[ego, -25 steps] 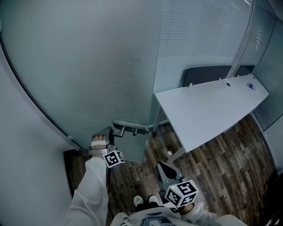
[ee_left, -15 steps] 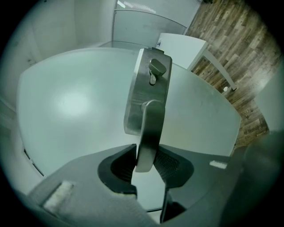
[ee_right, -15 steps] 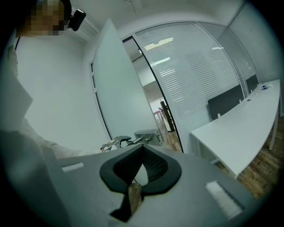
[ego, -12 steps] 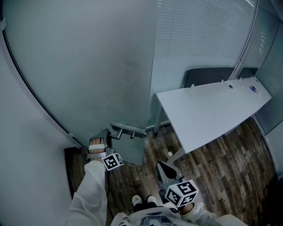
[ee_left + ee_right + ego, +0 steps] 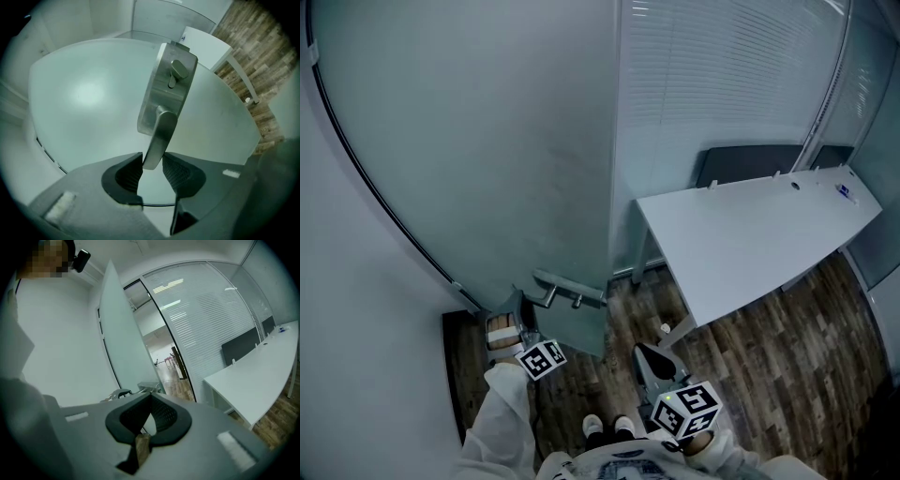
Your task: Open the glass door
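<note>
Now L gripper's (image 5: 151, 161) jaws, just opening, loosely straddle handle (image 5: 161, 133) tip; handle runs up-frame from them toward door plate (image 5: 169, 91).

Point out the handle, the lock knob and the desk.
handle (image 5: 159, 133): left gripper view, middle of the lever.
lock knob (image 5: 178, 69): left gripper view, its rounded head.
desk (image 5: 759, 234): head view, bare white top.

The glass door (image 5: 84, 93) ahead of me looks frosted, smooth and matt. Its lever handle (image 5: 159, 136) and lock plate (image 5: 157, 101) are brushed metal with a dull sheen. My sleeve (image 5: 506, 422) is white cloth. On the right, the desk (image 5: 750, 234) is smooth and white, and the floor (image 5: 787, 347) is grained wood planks.
</note>
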The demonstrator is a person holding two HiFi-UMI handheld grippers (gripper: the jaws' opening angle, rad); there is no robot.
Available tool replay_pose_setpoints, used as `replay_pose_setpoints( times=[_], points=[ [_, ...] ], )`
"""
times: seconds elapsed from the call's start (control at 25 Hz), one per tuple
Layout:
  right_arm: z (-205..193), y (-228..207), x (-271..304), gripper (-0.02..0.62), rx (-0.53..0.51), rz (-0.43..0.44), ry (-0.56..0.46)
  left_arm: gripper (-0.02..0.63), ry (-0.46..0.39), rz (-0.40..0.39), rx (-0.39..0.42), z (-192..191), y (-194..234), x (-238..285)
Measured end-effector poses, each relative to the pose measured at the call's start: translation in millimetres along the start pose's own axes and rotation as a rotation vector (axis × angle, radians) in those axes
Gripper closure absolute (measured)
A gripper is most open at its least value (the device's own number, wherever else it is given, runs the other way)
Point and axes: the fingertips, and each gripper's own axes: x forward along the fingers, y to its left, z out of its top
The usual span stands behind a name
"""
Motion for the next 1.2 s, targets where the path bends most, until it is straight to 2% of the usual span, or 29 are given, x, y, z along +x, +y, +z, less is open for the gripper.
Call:
replay_pose_setpoints(
  times=[0.12, 0.32, 0.72, 0.84, 1.04, 1.2],
  points=[
    [1, 2, -1, 0.592, 0.0, 0.009, 0.0, 0.462, 0.005, 0.002, -0.038, -6, 2, -13],
    [1, 6, -7, 0.592, 0.002, 0.026, 0.003, 0.42, 0.016, -0.017, -0.052, -13, 1, -36],
    [-1, 14, -5, 0.592, 0.002, 0.059, 0.007, 0.416, 0.017, -0.014, -0.088, -18, 1, -80],
    [0, 17, -11, 0.592, 0.001, 0.069, 0.004, 0.417, 0.018, -0.017, -0.158, -14, 3, -101],
    [-1, 21, -16, 0.592, -0.004, 0.087, 0.001, 0.419, 0.021, -0.044, -0.365, -5, 2, -132],
    [-3, 22, -20, 0.592, -0.009, 0.106, 0.004, 0.422, 0.014, -0.052, -0.47, 7, 0, -155]
  ],
)
